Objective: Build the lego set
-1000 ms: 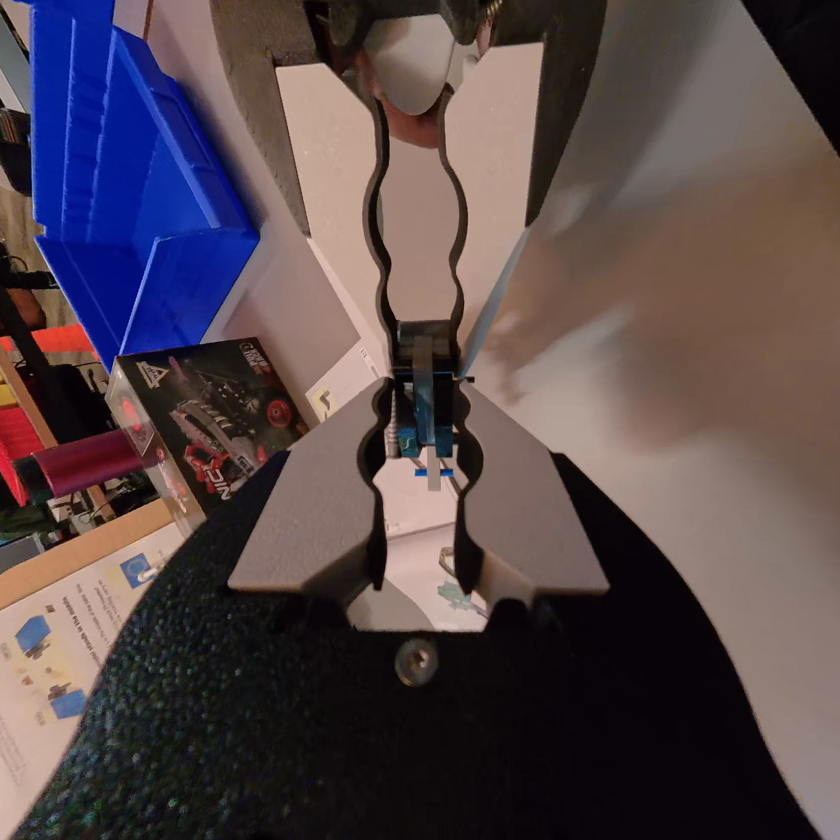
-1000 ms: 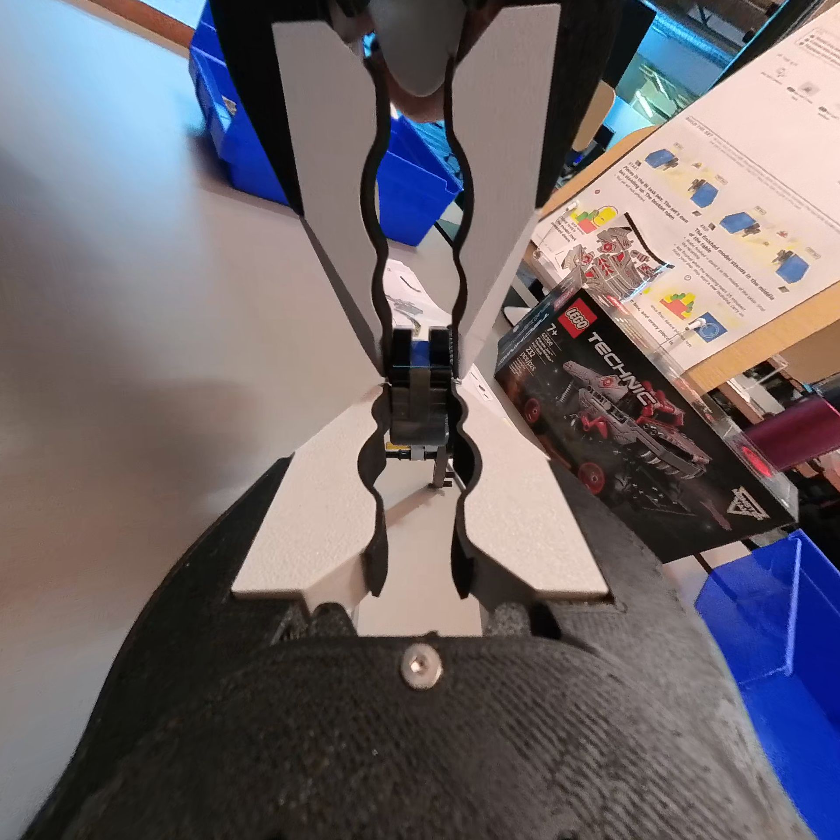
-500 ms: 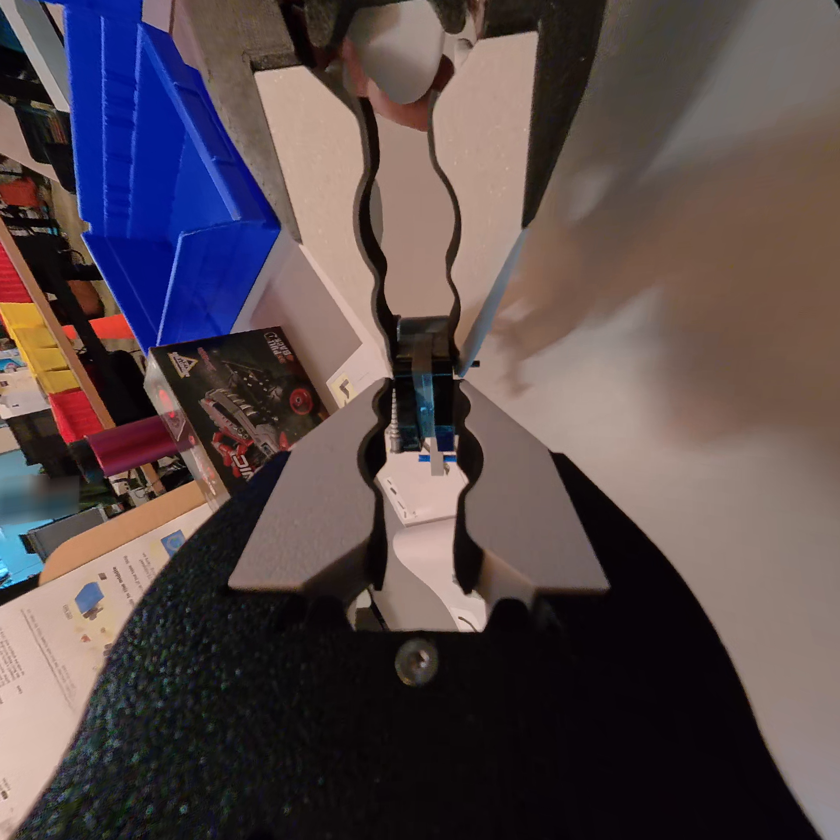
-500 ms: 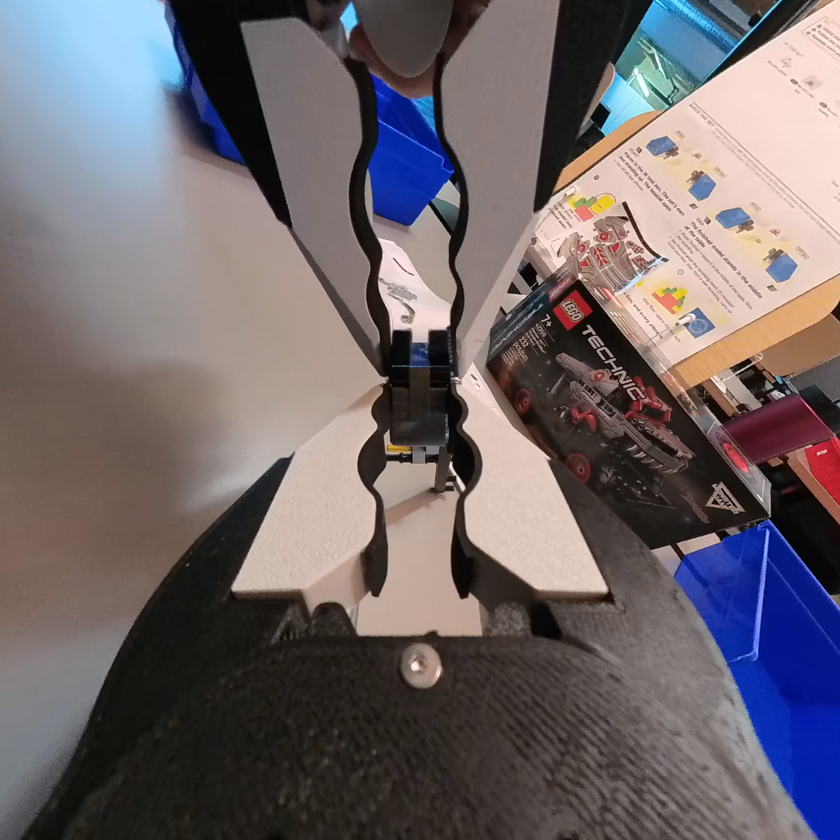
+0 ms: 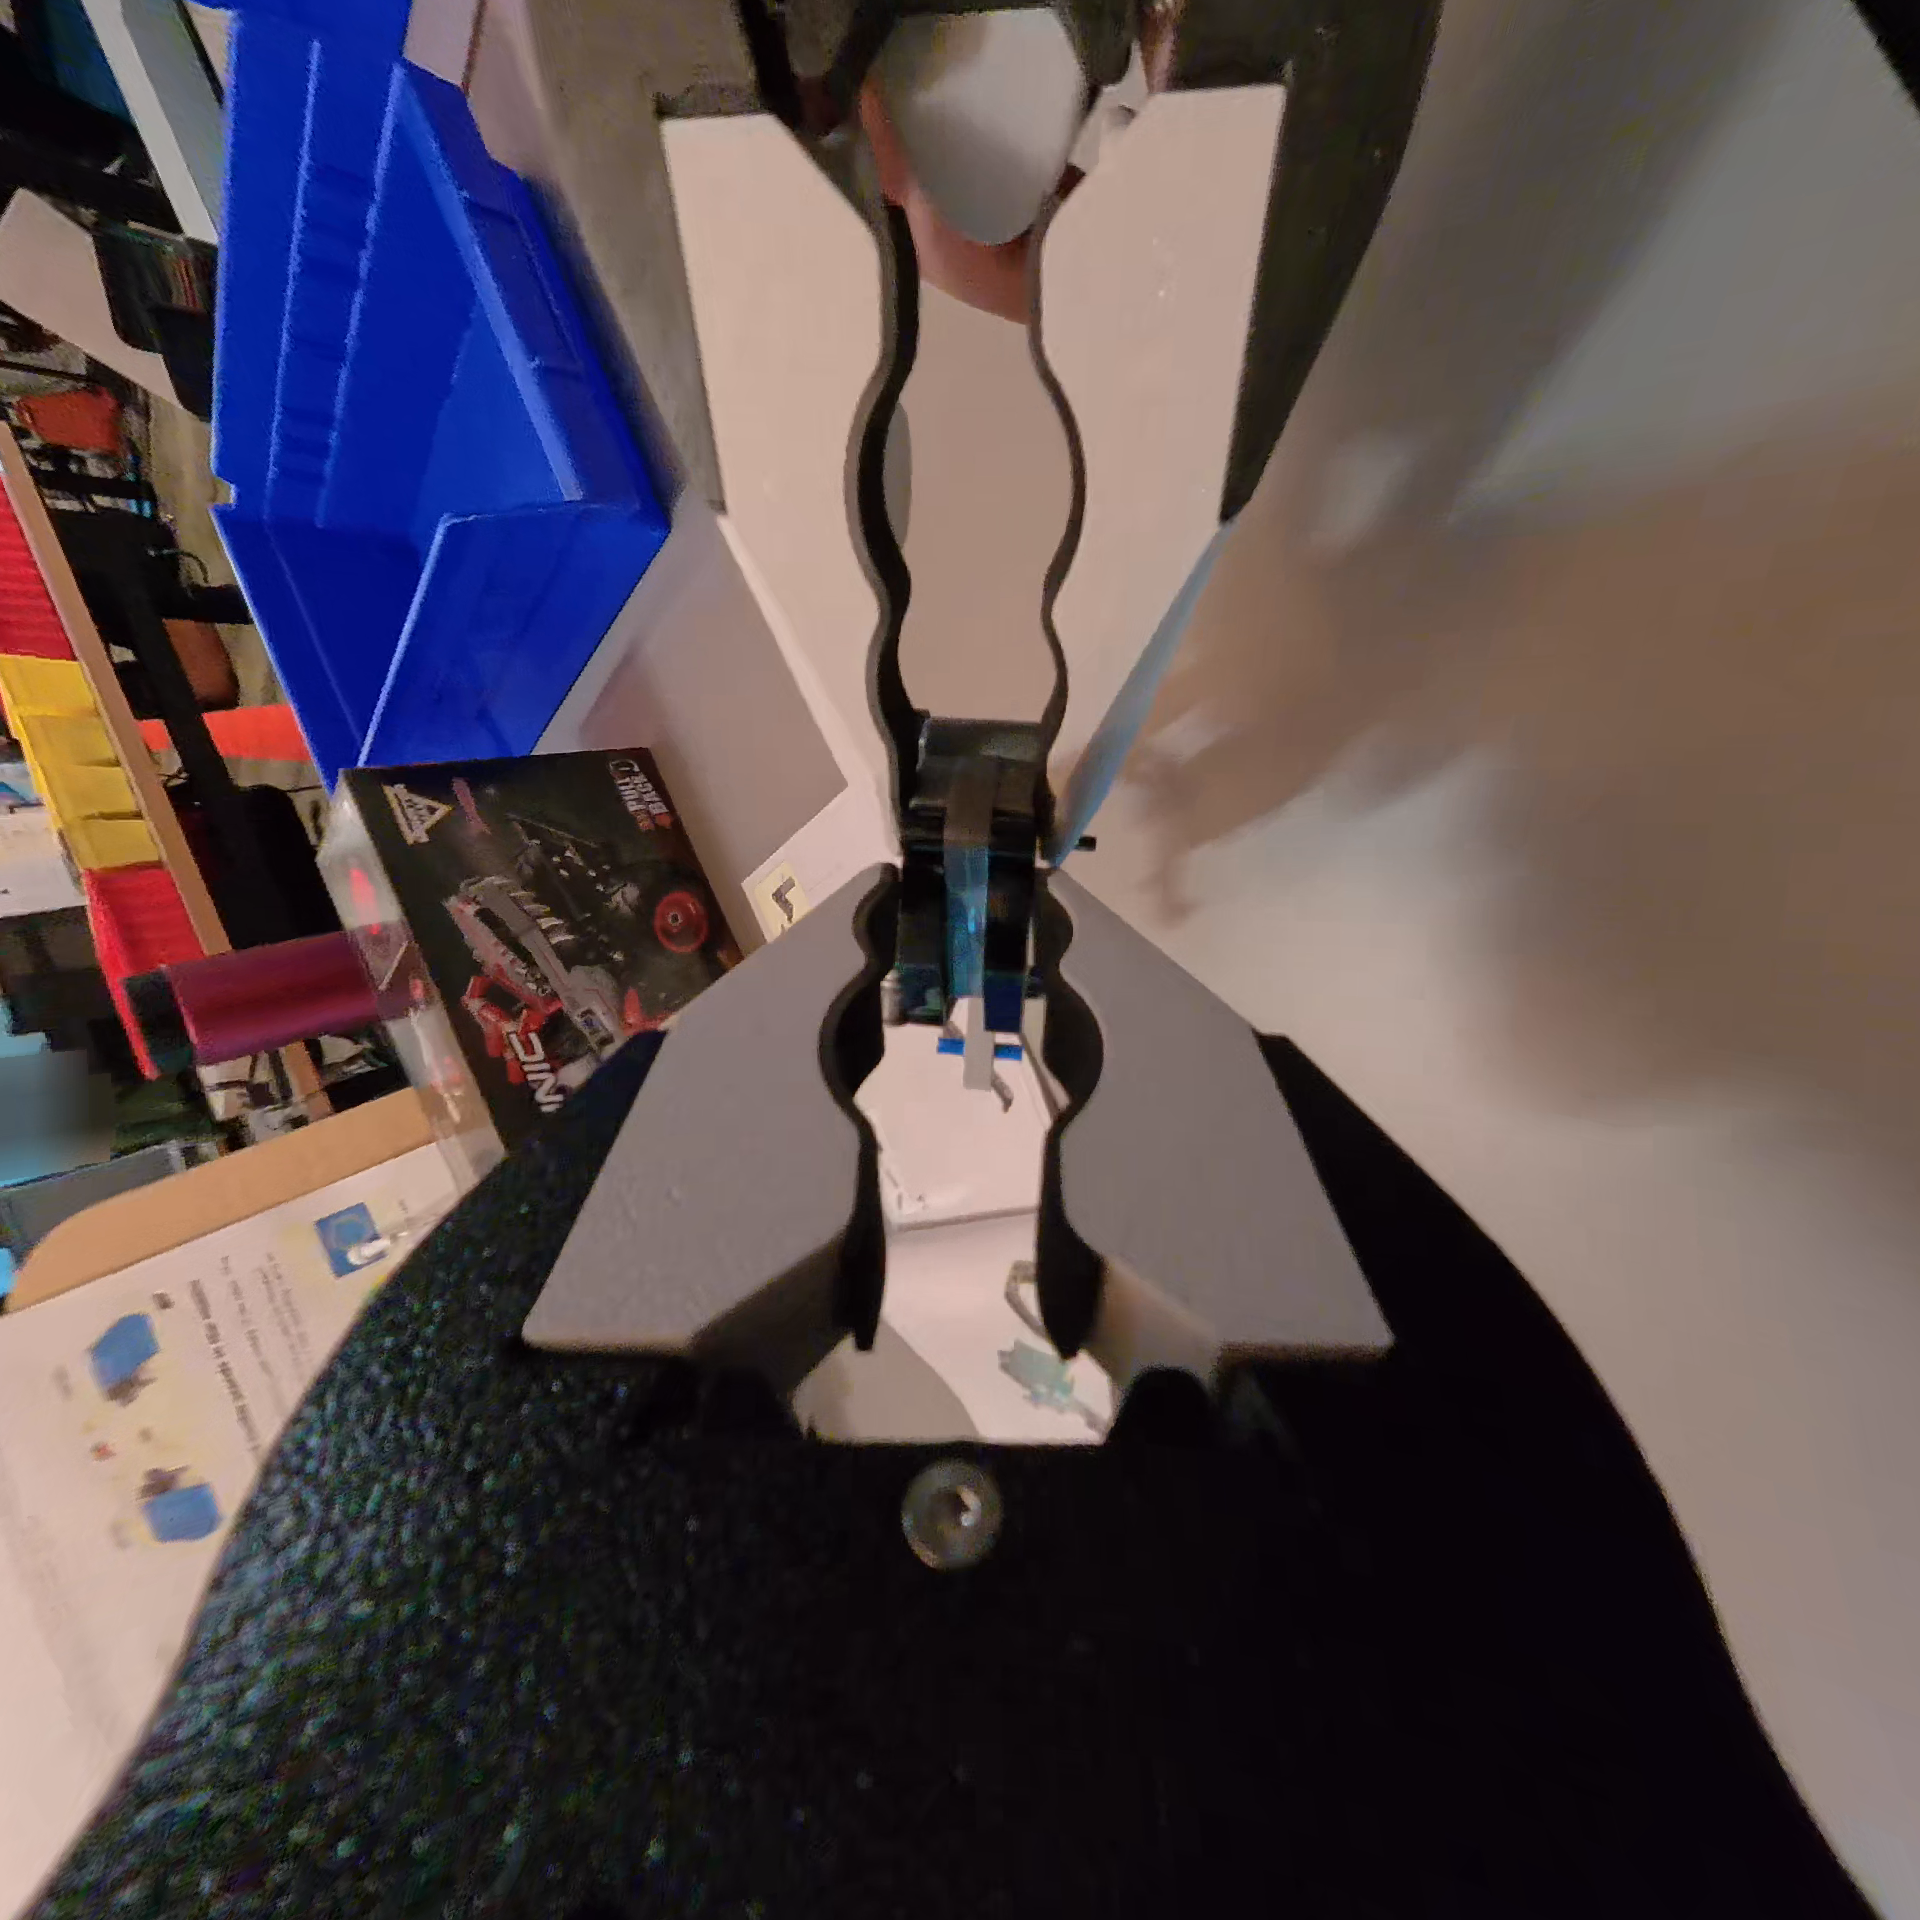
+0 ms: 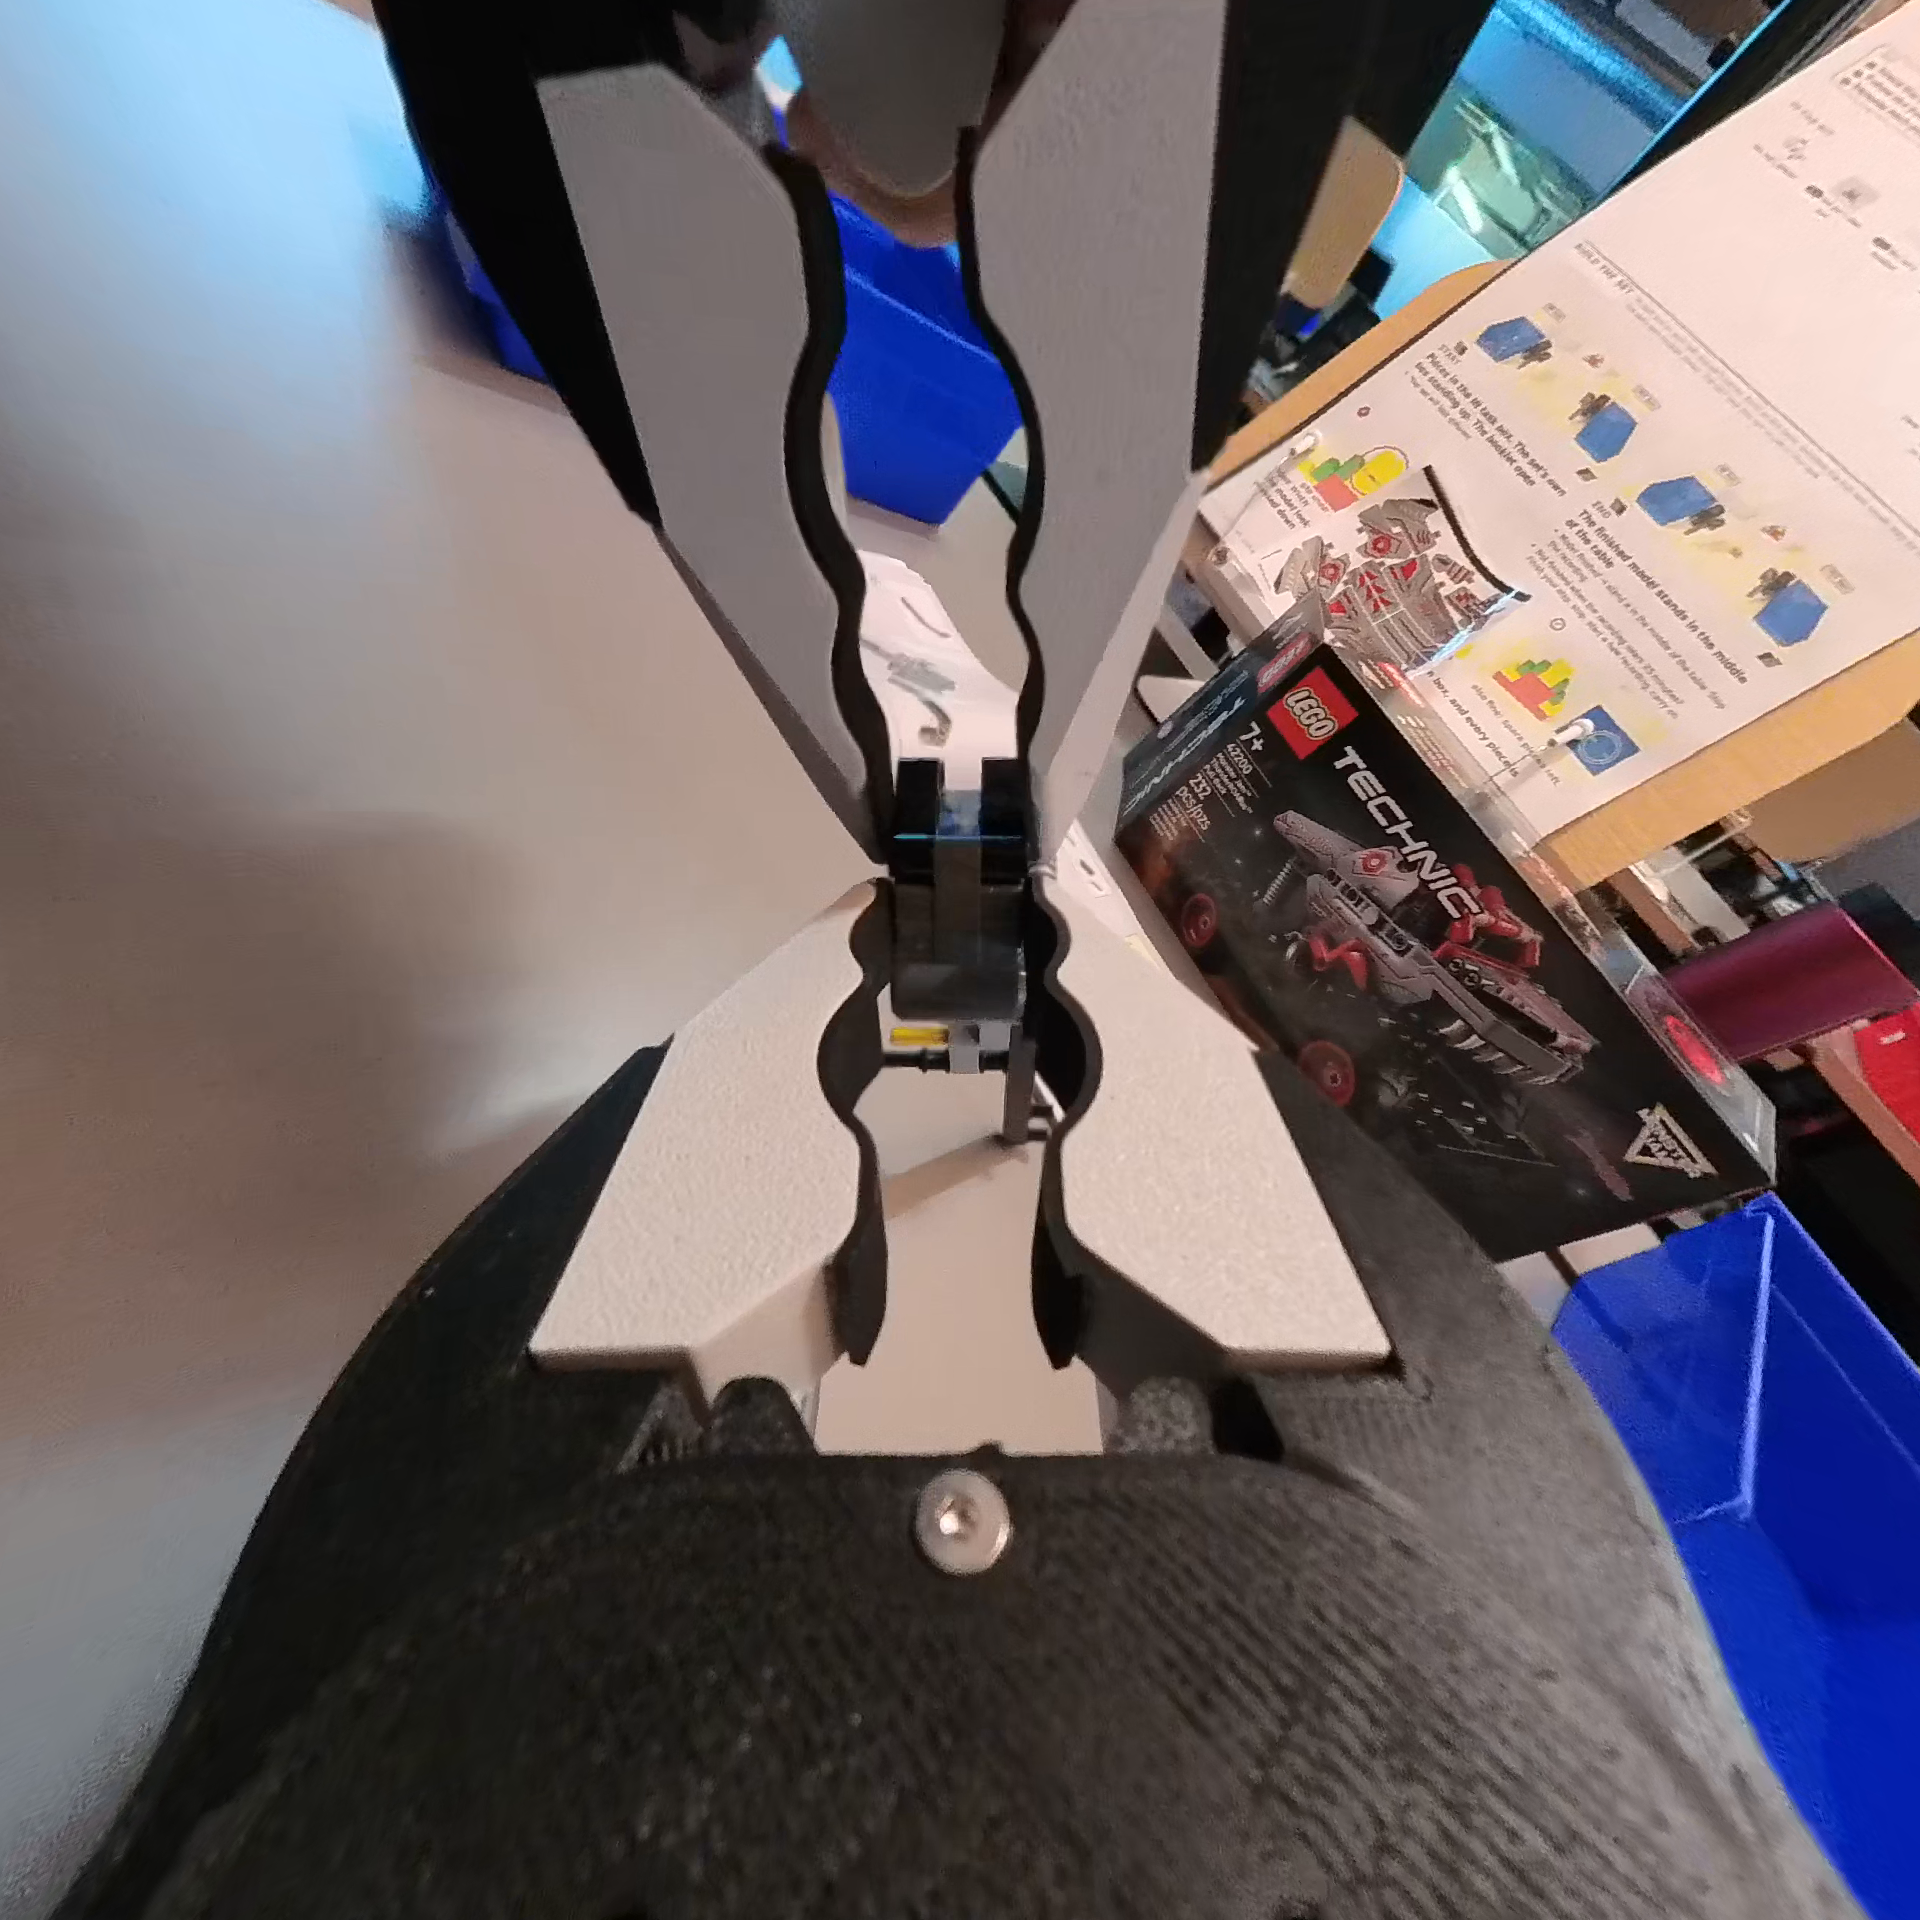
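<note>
My two grippers meet tip to tip above the white table [image 5: 1558, 1195]. Between them sits a small lego assembly [image 5: 964, 940] of black and blue pieces with a grey beam hanging below. My left gripper [image 5: 968, 904] is shut on its near end. The right gripper [image 5: 971, 821] comes from the top and is shut on the far end. In the right wrist view my right gripper [image 6: 961, 914] clamps the same assembly [image 6: 956, 966], which shows a yellow pin and a grey connector underneath. The left gripper [image 6: 961, 831] holds it from above.
The lego set's black box [image 5: 540, 935] [image 6: 1403, 935] stands beside an instruction sheet [image 5: 125, 1403] [image 6: 1662, 468] on a board. Blue bins [image 5: 416, 416] [image 6: 1766, 1455] stand nearby. Loose parts lie on white paper [image 6: 914, 665] behind the grippers. A purple cylinder [image 5: 270, 1008] is past the box. Left and right tips are no more than a few centimetres apart.
Both grippers have swung together a little, so the box and bins shift in the views. Both stay shut on the lego assembly, in the same pose relative to each other.
</note>
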`<action>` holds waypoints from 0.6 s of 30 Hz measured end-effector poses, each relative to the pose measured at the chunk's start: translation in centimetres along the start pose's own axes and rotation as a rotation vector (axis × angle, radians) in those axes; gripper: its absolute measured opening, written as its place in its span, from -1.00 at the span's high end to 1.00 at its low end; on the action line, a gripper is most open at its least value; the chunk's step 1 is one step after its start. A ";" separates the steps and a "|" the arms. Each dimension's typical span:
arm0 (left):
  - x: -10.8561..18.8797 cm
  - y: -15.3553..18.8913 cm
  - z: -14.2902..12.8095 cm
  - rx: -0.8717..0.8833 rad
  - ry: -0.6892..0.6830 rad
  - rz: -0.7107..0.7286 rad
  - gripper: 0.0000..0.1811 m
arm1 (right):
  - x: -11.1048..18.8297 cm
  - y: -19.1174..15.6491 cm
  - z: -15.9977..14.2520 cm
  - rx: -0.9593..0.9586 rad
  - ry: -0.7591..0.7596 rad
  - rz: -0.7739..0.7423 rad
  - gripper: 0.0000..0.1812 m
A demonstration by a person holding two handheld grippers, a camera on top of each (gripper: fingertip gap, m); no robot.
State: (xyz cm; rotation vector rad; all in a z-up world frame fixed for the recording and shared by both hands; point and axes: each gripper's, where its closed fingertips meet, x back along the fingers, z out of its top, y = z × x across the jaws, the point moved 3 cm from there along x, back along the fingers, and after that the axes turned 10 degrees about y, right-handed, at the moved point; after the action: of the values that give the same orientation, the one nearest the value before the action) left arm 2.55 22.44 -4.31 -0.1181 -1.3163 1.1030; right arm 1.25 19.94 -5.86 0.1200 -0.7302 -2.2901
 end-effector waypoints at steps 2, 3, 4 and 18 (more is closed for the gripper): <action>0.0 -0.2 -0.1 0.044 0.021 0.012 0.70 | 0.1 0.2 0.0 -0.017 0.016 -0.004 0.74; 0.0 -0.3 -0.1 0.054 0.025 0.011 0.70 | 0.2 0.2 0.0 -0.027 0.020 0.000 0.74; 0.0 -0.3 -0.1 0.058 0.025 0.008 0.67 | 0.2 0.3 0.0 -0.032 0.026 -0.004 0.75; 0.0 0.3 0.1 -0.083 0.010 -0.013 0.76 | 0.2 0.1 -0.1 -0.014 0.009 0.012 0.74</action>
State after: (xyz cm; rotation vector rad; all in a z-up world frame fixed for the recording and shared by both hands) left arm 2.30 22.59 -4.48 -0.1756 -1.3526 1.0361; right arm 1.20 19.73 -5.83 0.1187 -0.7089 -2.2810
